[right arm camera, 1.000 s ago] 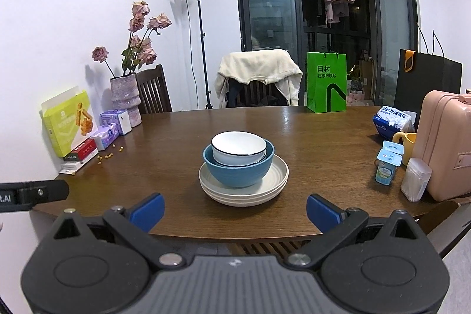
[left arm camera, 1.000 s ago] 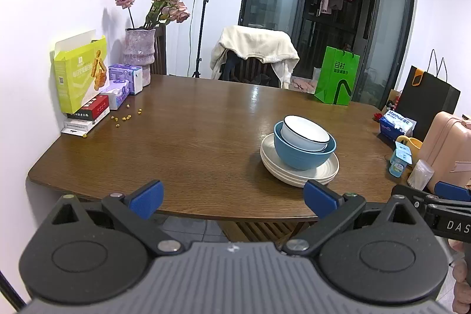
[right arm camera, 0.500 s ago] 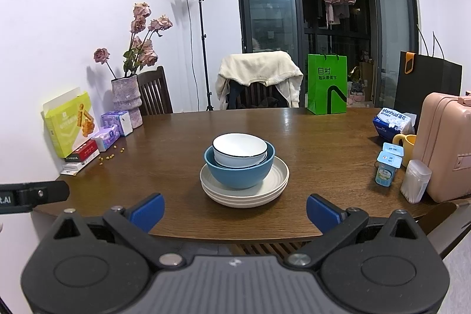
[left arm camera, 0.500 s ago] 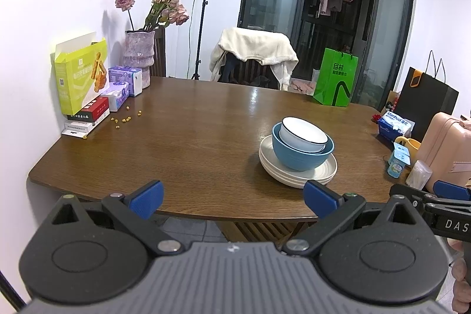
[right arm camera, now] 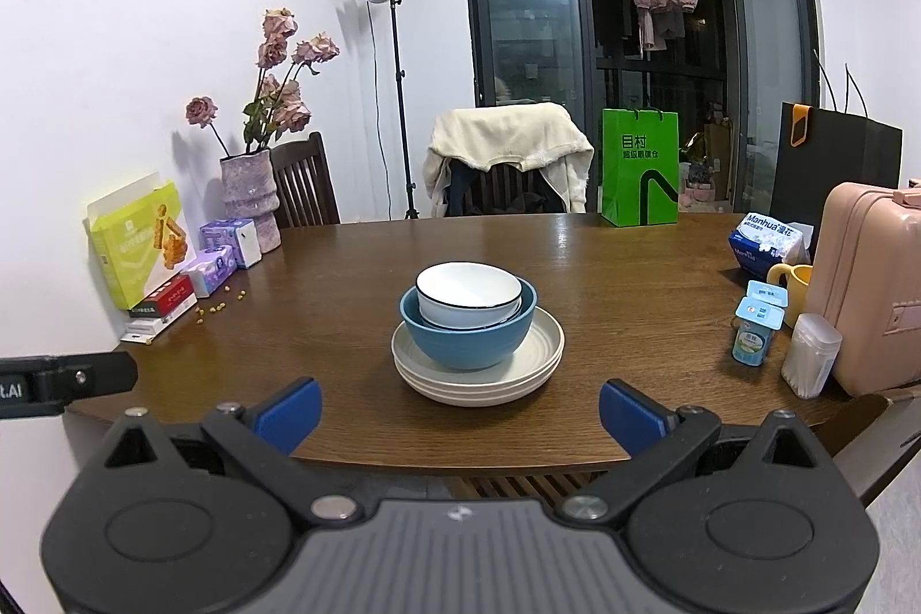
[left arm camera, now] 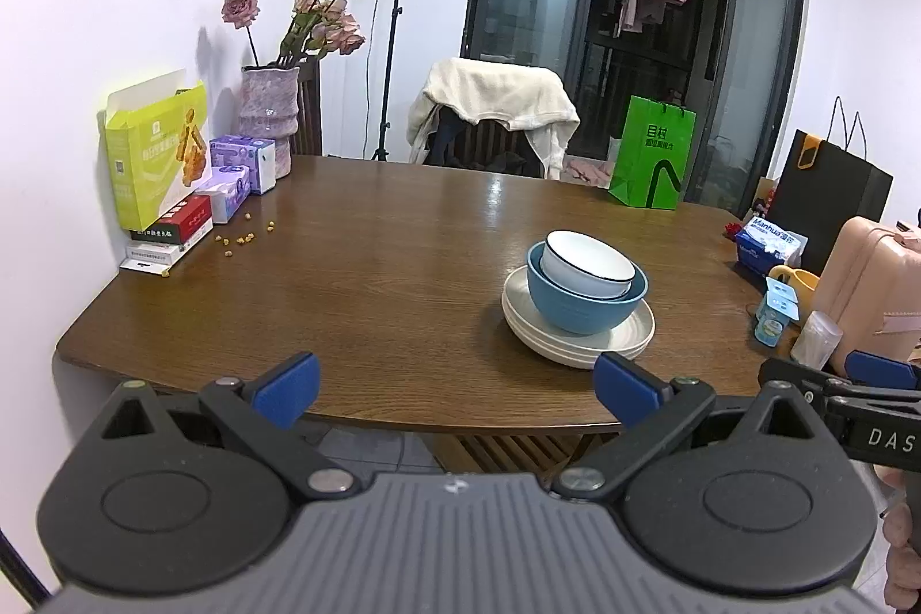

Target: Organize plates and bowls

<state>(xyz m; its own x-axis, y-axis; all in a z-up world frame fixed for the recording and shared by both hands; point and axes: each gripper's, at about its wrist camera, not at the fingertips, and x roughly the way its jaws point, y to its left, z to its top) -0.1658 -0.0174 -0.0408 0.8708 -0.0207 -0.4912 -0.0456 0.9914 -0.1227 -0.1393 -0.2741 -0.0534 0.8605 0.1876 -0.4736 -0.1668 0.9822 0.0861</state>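
A white bowl with a dark rim [right arm camera: 467, 294] sits inside a blue bowl [right arm camera: 466, 338], which stands on a stack of cream plates [right arm camera: 478, 366] on the wooden table [right arm camera: 345, 303]. The same stack shows in the left wrist view: white bowl [left arm camera: 587, 263], blue bowl [left arm camera: 581, 309], plates [left arm camera: 575, 332]. My left gripper [left arm camera: 457, 384] is open and empty, off the table's near edge, left of the stack. My right gripper [right arm camera: 460, 407] is open and empty, just before the near edge, facing the stack.
Boxes [right arm camera: 138, 251] and a vase of dried roses [right arm camera: 247, 199] stand at the table's left side. At the right are small bottles [right arm camera: 757, 326], a yellow mug [right arm camera: 797, 286], a pink suitcase [right arm camera: 869, 286]. A green bag [right arm camera: 639, 165] and draped chair [right arm camera: 509, 165] stand behind.
Both grippers have drifted back slightly from the table; the stack appears a little farther away. Both stay open. The dishes have not moved.
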